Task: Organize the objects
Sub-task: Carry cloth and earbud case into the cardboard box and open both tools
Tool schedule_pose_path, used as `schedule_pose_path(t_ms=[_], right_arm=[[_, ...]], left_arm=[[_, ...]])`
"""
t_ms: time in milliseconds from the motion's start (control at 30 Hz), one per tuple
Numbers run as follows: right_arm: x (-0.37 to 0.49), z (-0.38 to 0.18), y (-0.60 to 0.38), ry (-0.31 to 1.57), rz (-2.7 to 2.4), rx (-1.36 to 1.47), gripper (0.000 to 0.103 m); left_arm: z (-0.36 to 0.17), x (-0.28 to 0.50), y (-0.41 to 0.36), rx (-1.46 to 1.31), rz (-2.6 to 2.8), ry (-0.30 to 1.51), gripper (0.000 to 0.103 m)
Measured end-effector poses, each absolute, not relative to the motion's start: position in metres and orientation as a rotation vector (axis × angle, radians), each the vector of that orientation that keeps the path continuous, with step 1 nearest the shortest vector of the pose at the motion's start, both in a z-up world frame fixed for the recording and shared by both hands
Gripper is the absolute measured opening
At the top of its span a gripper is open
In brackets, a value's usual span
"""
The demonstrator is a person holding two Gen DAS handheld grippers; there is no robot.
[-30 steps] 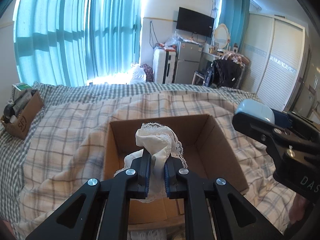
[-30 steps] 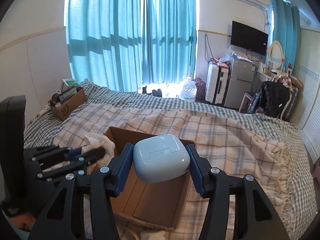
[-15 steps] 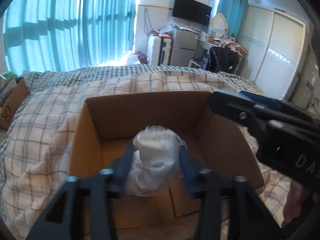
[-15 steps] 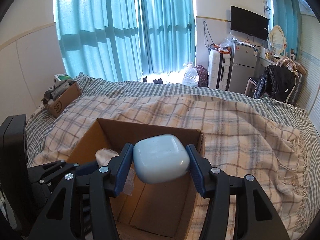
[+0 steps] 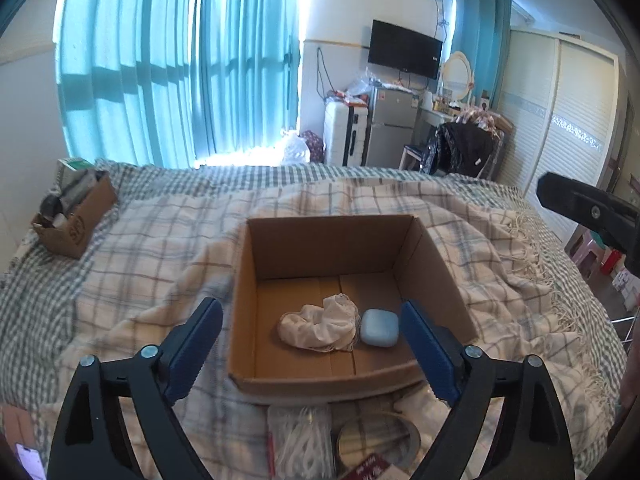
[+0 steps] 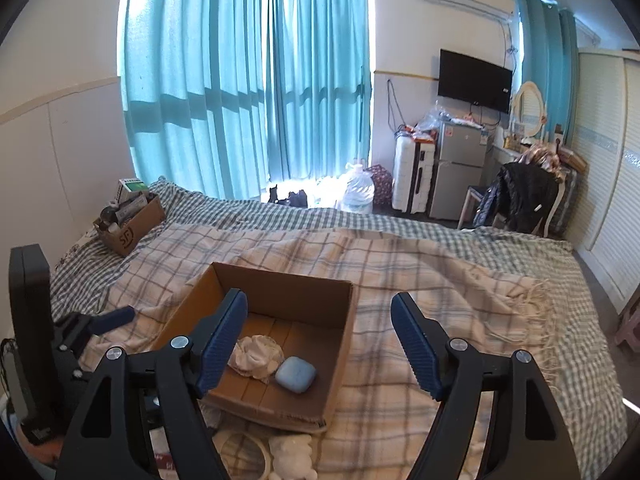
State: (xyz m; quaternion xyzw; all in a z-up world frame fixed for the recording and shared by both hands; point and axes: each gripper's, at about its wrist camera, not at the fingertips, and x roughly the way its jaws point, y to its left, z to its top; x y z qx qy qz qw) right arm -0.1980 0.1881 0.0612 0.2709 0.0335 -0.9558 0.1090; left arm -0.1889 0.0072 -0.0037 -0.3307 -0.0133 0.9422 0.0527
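The open brown cardboard box (image 5: 434,268) sits on the plaid blanket (image 5: 160,264) of the bed, and on its floor lie a crumpled cream lace-edged cloth (image 5: 318,327) and a pale blue rounded plastic case (image 5: 379,327), touching side by side, the case to the right. Both are free of any grip.

The left gripper (image 5: 312,354) hangs above the near part of the box, pointing down and forward, its blue-padded fingers (image 5: 194,350) opening wide with nothing between them; the cloth and case lie ahead and below. The right gripper (image 6: 320,344) is likewise released and opening, its fingers (image 6: 222,342) straddling the box's right wall, with the case ahead, below and slightly left.

Items probably still to be sorted lie on the bed just nearer than the box: a clear packet of white cord (image 5: 302,442) under the left gripper, a tape roll (image 5: 378,440) beside it, and a small white figure (image 6: 290,454) under the right gripper. The coming reach likely turns back and down towards these.
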Motion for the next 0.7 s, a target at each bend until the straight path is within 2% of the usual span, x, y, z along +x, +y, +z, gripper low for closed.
schedule_pose_path(t_ms=[167,333,700], right_arm=[[-0.145,0.080,0.198,0.127,-2.836,0.766,0.078],[-0.098,0.082,0.199,0.155,-2.841,0.741,0.080],[-0.040,0.016,0.194,0.104,-2.814,0.812,0.081]], left_arm=[[0.021,-0.139,-0.001,-0.946,2.911,-0.051,0.099],[0.023,-0.096,-0.013,-0.926,2.949,-0.068,0.101],[-0.020,-0.039,-0.031,-0.967,3.012,-0.082,0.101]])
